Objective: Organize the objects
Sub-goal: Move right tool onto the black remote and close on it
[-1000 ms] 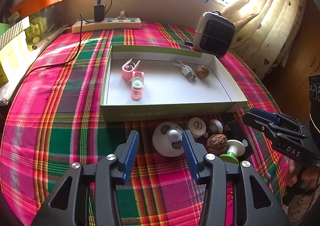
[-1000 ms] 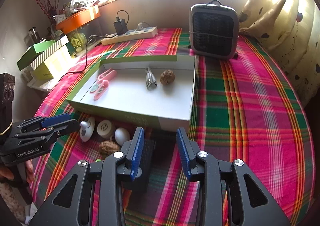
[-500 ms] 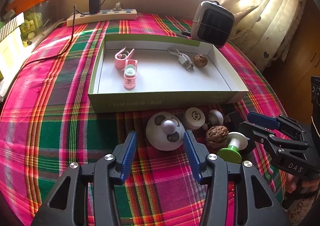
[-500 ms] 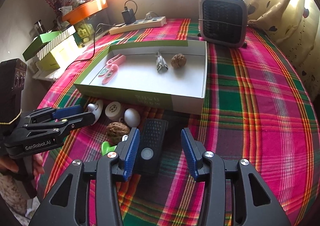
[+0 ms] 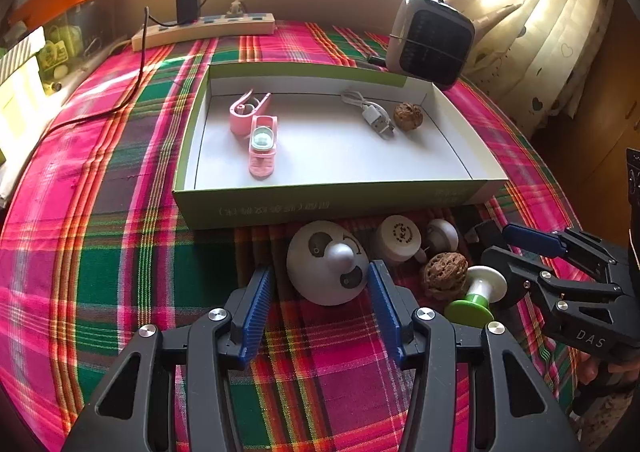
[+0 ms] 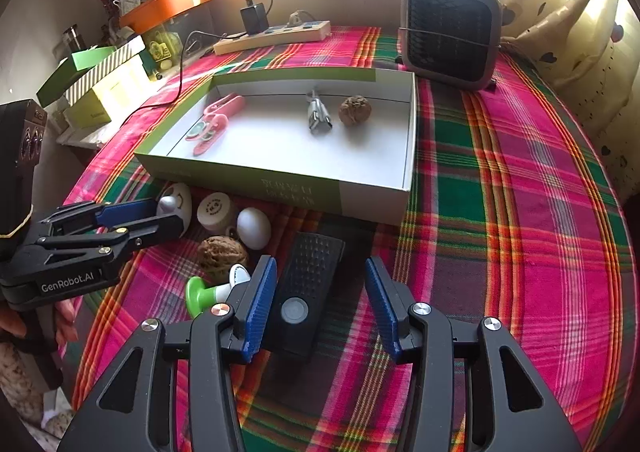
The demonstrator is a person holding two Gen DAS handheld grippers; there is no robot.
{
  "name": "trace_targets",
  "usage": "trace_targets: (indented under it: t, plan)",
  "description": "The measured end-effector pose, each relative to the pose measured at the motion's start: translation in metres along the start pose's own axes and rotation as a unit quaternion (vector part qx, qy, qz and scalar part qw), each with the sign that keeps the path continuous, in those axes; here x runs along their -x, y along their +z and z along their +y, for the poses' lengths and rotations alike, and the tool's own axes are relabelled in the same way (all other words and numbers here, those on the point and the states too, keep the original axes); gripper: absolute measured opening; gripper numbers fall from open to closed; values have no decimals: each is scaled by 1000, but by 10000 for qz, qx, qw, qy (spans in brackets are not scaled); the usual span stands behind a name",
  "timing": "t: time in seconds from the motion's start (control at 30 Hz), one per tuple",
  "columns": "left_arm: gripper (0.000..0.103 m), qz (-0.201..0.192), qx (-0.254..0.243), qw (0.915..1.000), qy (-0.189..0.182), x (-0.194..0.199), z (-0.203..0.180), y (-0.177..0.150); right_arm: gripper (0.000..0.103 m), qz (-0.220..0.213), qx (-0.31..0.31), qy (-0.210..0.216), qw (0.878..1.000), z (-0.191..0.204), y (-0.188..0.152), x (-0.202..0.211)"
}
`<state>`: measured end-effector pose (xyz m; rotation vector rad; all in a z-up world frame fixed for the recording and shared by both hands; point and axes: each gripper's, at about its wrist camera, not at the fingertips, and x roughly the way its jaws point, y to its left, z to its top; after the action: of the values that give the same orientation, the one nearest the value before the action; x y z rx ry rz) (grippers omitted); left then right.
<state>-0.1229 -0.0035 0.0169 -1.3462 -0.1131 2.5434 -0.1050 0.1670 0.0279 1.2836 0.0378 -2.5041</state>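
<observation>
Woven plaid tablecloth (image 5: 100, 252), matt cardboard box (image 5: 320, 203), rough wrinkled walnut (image 5: 444, 274).

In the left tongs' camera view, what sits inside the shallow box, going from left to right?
Pink clip → pink case with a round pale-green centre → white USB cable → walnut.

Black remote (image 6: 308, 284) partly hidden behind the right gripper's (image 6: 320, 304) pad
</observation>
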Motion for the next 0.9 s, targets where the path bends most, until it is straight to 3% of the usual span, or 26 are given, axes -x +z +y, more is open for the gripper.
trace_targets:
  t: [0.63, 0.9]
  plan:
    - [47, -77, -1, 10000, 56, -2, 2, 2, 47, 77, 170, -259, 9995, -2, -7, -5]
    - [42, -98, 56, 9999, 82, -2, 3, 1, 47, 28, 140, -350, 9993, -4, -11, -2]
